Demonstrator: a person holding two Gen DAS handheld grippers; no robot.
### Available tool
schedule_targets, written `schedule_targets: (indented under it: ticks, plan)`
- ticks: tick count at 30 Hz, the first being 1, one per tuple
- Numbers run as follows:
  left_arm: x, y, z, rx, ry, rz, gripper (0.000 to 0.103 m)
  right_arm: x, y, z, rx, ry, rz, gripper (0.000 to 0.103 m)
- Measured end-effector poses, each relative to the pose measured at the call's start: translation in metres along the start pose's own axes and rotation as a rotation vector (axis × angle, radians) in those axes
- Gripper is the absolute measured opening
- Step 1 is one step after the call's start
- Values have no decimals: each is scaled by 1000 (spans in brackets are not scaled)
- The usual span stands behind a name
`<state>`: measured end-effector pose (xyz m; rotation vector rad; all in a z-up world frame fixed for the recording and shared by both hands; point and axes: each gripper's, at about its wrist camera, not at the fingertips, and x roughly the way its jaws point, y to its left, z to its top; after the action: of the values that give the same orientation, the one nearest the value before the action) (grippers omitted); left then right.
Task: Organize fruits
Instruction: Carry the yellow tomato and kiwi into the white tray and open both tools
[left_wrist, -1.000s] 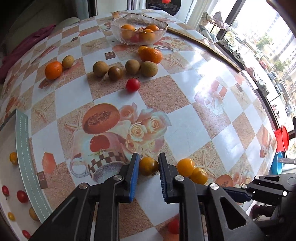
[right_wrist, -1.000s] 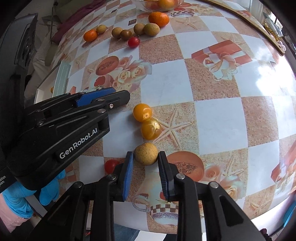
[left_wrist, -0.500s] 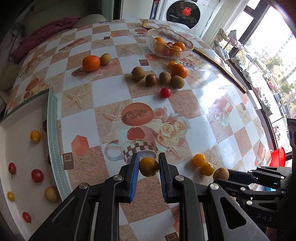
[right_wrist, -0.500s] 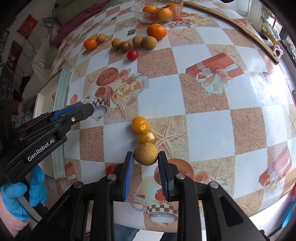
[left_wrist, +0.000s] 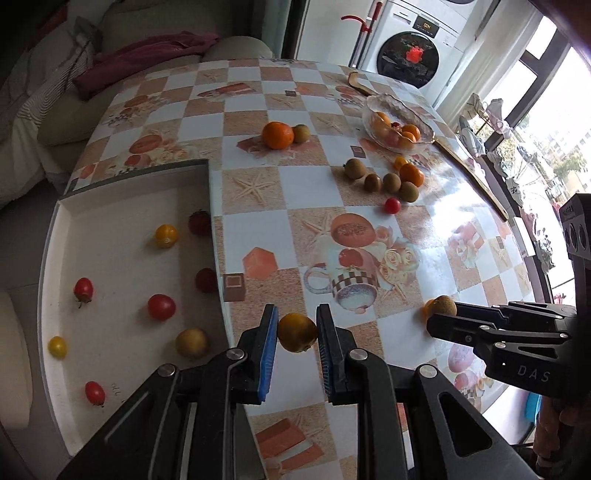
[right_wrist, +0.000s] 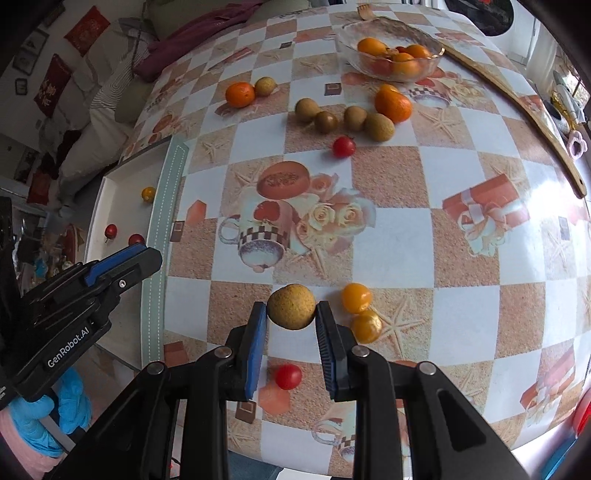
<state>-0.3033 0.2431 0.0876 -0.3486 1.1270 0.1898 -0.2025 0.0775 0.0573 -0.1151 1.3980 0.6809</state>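
White tray (left_wrist: 55, 229) sits off the tabletop's (left_wrist: 461, 229) left edge; left gripper (left_wrist: 294, 334), jaws clamped on a yellow cherry tomato (left_wrist: 297, 331), is just right of the tray rim and the nearer arm; right gripper (right_wrist: 290, 314), jaws clamped on a tan longan (right_wrist: 291, 305), farther right; round fruit, no long axis; housings read "GenRobot.AI" and "DAS".

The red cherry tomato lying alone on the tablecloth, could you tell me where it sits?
In the right wrist view, the red cherry tomato lies mid-table, just in front of the four brown fruits.
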Motion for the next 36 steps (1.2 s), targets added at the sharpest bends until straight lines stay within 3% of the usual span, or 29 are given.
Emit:
schedule_targets:
  ticks: [14, 22, 36]
  plan:
    - [-20, 104, -23, -205, -51, 144, 23, 27, 107, 48, -192, -1, 80, 29]
    - [1, 148, -23, -260, -6, 240, 23, 57, 165, 76, -276, 34, 124, 29]
    - [21, 165, -27, -274, 47, 252, 23, 130, 223, 110, -347, 148, 147, 29]
